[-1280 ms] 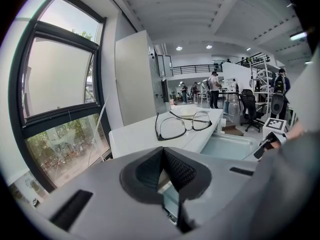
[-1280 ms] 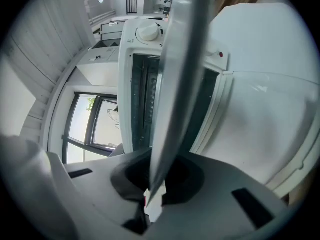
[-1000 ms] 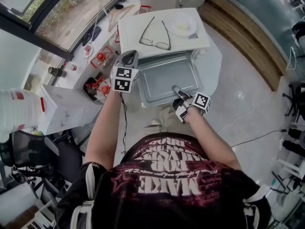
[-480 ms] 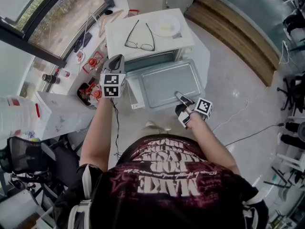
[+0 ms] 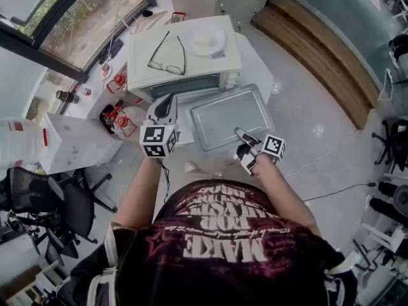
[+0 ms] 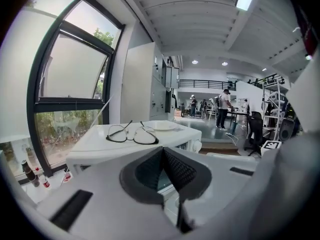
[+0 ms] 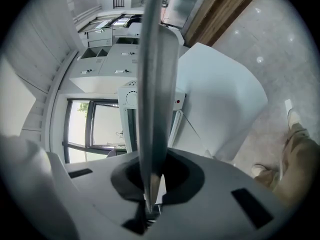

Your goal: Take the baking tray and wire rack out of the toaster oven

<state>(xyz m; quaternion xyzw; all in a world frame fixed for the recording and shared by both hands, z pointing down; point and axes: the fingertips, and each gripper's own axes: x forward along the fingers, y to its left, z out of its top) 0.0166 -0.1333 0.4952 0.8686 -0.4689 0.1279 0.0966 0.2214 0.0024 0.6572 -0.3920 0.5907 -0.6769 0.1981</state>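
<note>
Over grey floor, pinching baking tray by near rim in right gripper alone, left gripper closed on nothing; may sag, twist loose and drop.

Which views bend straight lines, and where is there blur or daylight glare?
Left gripper view: fisheye bows the window frame, glass washed out by daylight. Right gripper view: black rounded corners, baking tray edge blurred near the lens. Head view: evenly lit, sharp.
</note>
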